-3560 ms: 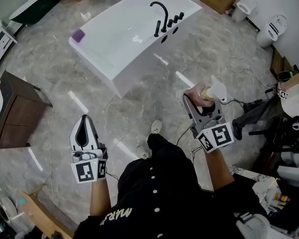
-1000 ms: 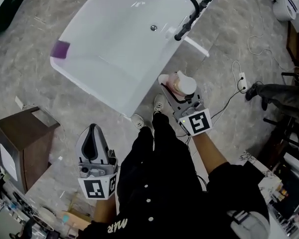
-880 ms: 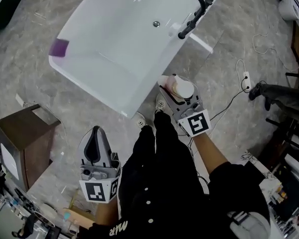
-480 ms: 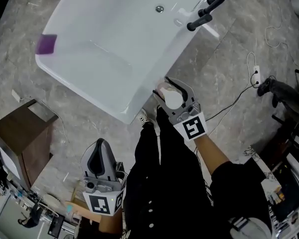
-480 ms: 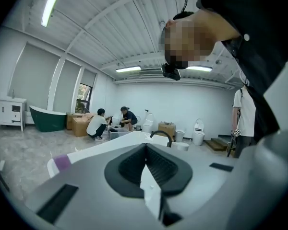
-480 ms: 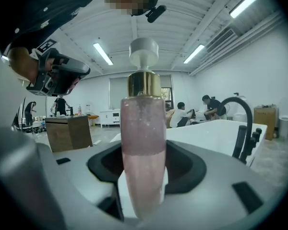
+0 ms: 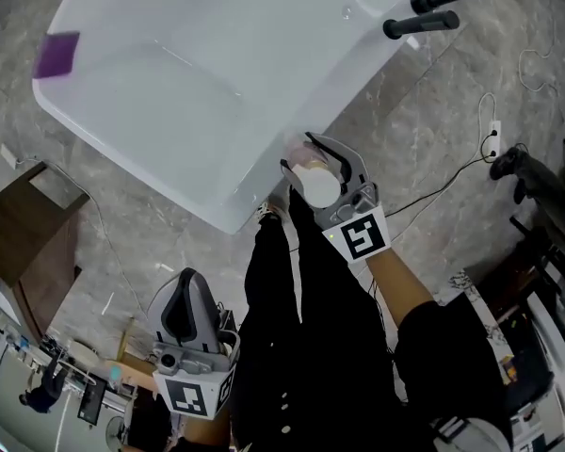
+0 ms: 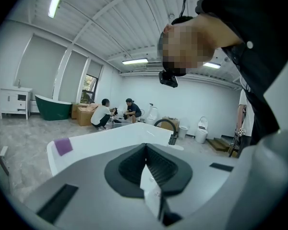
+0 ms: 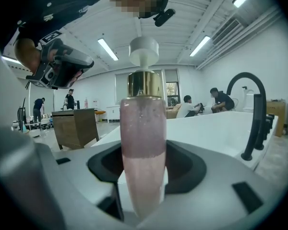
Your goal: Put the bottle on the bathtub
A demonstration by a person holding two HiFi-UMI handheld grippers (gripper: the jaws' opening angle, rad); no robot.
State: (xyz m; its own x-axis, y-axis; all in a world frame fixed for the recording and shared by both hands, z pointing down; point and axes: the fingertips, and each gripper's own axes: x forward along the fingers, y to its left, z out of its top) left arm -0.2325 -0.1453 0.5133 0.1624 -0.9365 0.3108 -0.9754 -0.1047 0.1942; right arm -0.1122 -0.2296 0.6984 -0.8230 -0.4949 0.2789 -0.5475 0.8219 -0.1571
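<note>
A pink pump bottle (image 7: 315, 186) with a white cap and gold collar stands upright in my right gripper (image 7: 309, 164), which is shut on it. In the right gripper view the bottle (image 9: 143, 147) fills the middle between the jaws. The gripper hovers at the near rim of the white bathtub (image 7: 217, 92), by its lower corner. The tub's black faucet (image 7: 443, 8) is at the far right end and also shows in the right gripper view (image 9: 252, 114). My left gripper (image 7: 188, 286) hangs low beside my body, shut and holding nothing.
A purple pad (image 7: 56, 55) lies on the tub's far left rim. A brown cabinet (image 7: 28, 243) stands on the marble floor at left. A cable with a power strip (image 7: 494, 130) runs at right. People (image 8: 103, 114) crouch far behind the tub.
My right gripper has carried the bottle from open floor up to the tub's near rim. The tub has come closer in view. The left gripper stayed low and shut.
</note>
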